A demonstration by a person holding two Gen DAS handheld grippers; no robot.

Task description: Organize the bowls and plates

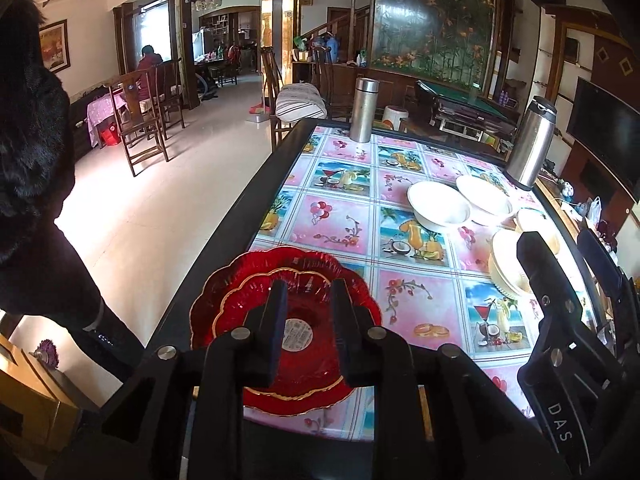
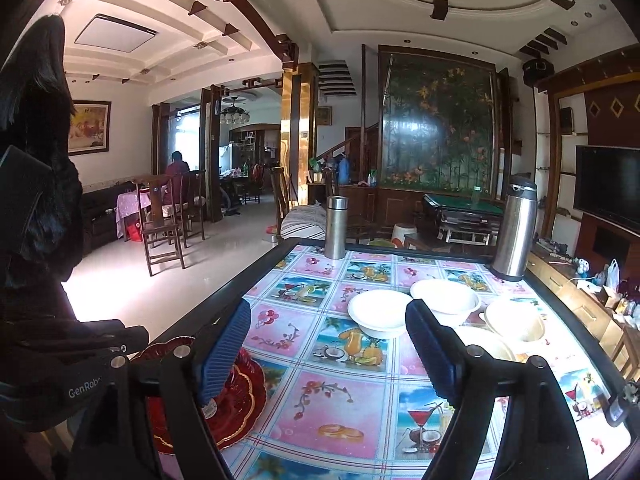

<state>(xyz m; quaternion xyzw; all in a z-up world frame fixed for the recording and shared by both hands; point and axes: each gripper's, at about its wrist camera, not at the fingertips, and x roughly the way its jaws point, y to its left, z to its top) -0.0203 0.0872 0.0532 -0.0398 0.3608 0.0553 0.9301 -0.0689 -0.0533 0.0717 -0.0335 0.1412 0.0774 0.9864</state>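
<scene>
Red glass plates with gold rims [image 1: 280, 280] lie stacked at the table's near left corner; they also show in the right wrist view [image 2: 240, 408]. My left gripper [image 1: 308, 300] hovers just above them, jaws a little apart, holding nothing. My right gripper [image 2: 328, 344] is wide open and empty above the tablecloth. Several white bowls [image 1: 438, 206] [image 2: 380, 312] sit at the right side of the table, some nested [image 1: 508, 264]. The right gripper's body shows at the right in the left wrist view [image 1: 560, 320].
A slim steel flask [image 1: 363, 110] stands at the far edge and a larger steel thermos [image 1: 530, 148] at the far right corner. The table has a black rim [image 1: 240, 200]. Wooden chairs [image 1: 140, 120] stand on the floor to the left. A cabinet with clutter [image 2: 592, 292] lies to the right.
</scene>
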